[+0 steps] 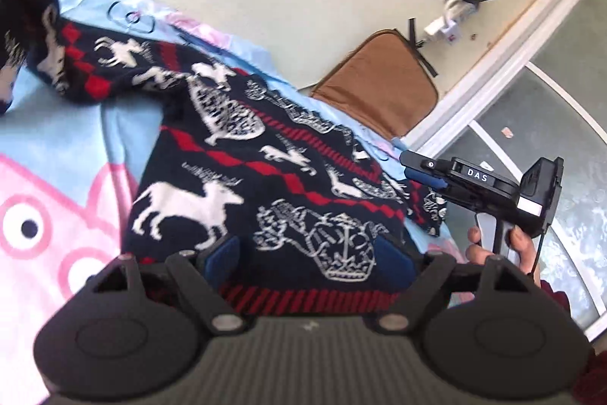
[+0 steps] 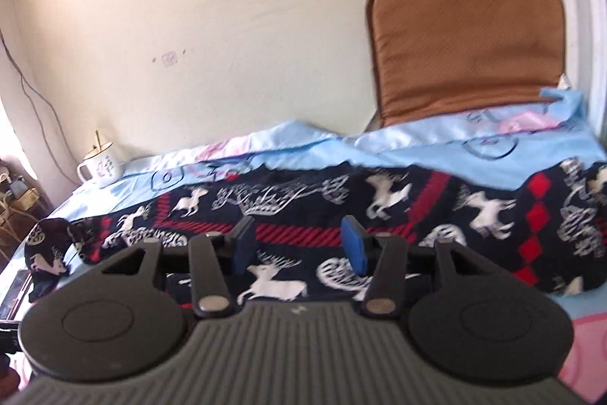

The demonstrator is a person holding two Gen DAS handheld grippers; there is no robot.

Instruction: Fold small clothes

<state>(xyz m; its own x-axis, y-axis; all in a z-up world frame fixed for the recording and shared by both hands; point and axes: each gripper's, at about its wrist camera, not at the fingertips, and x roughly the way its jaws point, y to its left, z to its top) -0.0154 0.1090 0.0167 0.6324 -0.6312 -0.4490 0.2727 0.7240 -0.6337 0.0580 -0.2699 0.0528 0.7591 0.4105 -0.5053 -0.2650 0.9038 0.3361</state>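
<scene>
Sweater [image 1: 265, 154], a dark knit patterned with white deer, crowns and red bands, lies spread on the pale blue cartoon bedsheet [image 1: 68, 139], body flat and one sleeve [image 1: 95, 67] stretched away toward the far corner, probably laid out so the sides can be turned in. At the sweater's near hem, the left gripper [image 1: 307, 253] hovers with its blue pads spread wide on either side of the knit, pinching nothing; that looks like a stance for taking the hem edge. At the sweater's right edge, the right gripper [image 1: 421, 173] reaches in over the other sleeve; its own camera shows its jaws parted above the knit and holding nothing [image 2: 299, 245].

Beyond the sweater, a brown cushion [image 2: 463, 40] leans against the wall, and a white enamel mug [image 2: 99, 169] stands on the sheet near the sweater's far sleeve end. A small patterned piece [image 2: 47, 247] lies just beside that sleeve. The mug seems the only thing a swung sleeve might knock; nothing else crowds the sweater.
</scene>
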